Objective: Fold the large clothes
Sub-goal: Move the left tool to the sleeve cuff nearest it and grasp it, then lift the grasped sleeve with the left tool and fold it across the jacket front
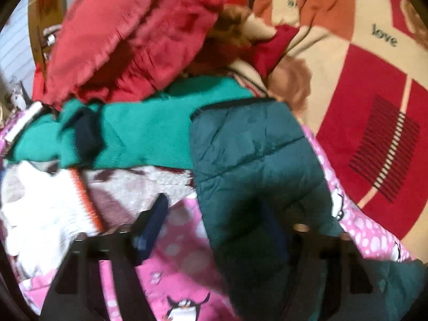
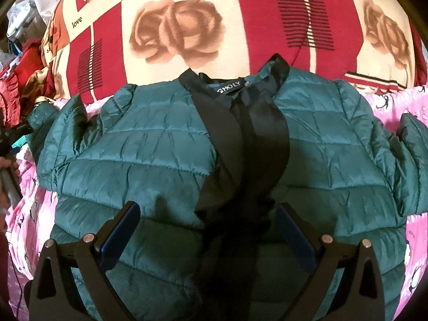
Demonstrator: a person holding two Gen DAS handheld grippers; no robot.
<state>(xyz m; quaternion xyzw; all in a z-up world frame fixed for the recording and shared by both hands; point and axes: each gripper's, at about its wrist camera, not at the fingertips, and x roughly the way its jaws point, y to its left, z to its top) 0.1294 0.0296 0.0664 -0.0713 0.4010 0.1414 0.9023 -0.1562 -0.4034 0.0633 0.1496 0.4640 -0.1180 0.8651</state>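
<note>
A dark teal quilted puffer jacket [image 2: 165,149] lies front-up on a pink penguin-print blanket [image 2: 393,104], with its black placket and collar [image 2: 251,133] in the middle. My right gripper [image 2: 208,214] is open and hovers above the jacket's lower front. In the left wrist view one teal sleeve [image 1: 251,155] runs between the fingers of my left gripper [image 1: 214,214]. That gripper is open; its left finger [image 1: 152,224] shows, and the sleeve covers the right one. The left gripper also shows at the left edge of the right wrist view [image 2: 10,139], by the sleeve end.
A pile of clothes lies left of the jacket: a bright green sweater [image 1: 144,131], a red jacket with a fur hood [image 1: 139,34] and a white fleece garment [image 1: 45,208]. A red and cream rose-print bedcover [image 2: 176,32] spreads beyond the jacket.
</note>
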